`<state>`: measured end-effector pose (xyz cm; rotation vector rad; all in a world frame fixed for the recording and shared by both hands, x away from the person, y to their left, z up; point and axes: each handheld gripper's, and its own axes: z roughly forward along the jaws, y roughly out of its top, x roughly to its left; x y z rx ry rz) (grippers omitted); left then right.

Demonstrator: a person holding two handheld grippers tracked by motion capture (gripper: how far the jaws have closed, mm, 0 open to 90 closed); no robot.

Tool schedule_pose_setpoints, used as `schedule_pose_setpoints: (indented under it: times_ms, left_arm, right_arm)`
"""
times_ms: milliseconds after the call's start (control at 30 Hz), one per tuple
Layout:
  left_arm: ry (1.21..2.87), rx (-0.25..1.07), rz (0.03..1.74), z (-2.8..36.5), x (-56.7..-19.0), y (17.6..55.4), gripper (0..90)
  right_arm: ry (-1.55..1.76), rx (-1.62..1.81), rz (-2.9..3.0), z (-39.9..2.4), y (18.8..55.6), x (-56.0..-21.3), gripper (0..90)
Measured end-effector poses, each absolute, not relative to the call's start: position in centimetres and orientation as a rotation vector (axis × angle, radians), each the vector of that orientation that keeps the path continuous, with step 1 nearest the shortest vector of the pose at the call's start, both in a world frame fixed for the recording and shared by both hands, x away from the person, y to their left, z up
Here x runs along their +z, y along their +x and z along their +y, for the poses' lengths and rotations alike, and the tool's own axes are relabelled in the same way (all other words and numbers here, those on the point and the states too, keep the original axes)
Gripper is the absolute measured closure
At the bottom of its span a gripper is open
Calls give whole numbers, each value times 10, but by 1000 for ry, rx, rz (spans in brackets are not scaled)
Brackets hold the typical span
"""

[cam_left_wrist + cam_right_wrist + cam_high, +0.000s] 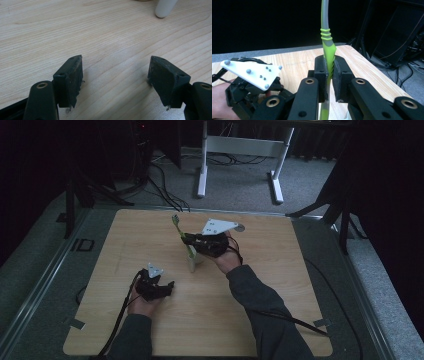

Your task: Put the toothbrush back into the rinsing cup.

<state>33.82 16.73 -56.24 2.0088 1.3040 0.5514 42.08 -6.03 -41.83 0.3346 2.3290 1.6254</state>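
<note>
Wooden worktop (150, 232), dim room. A person is standing at the near edge, forearms reaching in, a gripper in each hand.

Right gripper (329, 72): jaws are pinching tight on a green-and-grey toothbrush (327, 42), gripping the green part of the handle, pads pressing on both sides. From the high view the right gripper (192, 240) is sitting a little past the middle of the worktop, toward the far edge, its grey three-cornered plate facing up. The toothbrush (179, 231) is standing tilted, head end leaning toward the far edge and up off the surface. Its lower end is running down to a white cup (194, 262) standing on the worktop near the centre; whether the tip is inside the cup or just beside it, I cannot tell from here.

Left gripper (115, 75): jaws are standing wide apart, nothing between them, bare wood showing in the gap. In the high view the left gripper (167, 287) is hovering low over the worktop, nearer the near edge and left of centre, well apart from the cup. The left gripper view is catching the white cup's (165, 8) base at its top.

A cable is trailing from each gripper back over the near edge.

Beyond the far edge: grey carpet, a white desk frame (240, 150).
</note>
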Motion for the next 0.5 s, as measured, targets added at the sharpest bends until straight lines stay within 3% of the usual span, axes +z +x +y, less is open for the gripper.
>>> schedule_pose_setpoints:
  times_ms: [500]
  left_arm:
    - [2008, 552, 1305, 167, -562, 338, 293]
  right_arm:
    - [376, 1637, 2287, -61, 423, -424, 825]
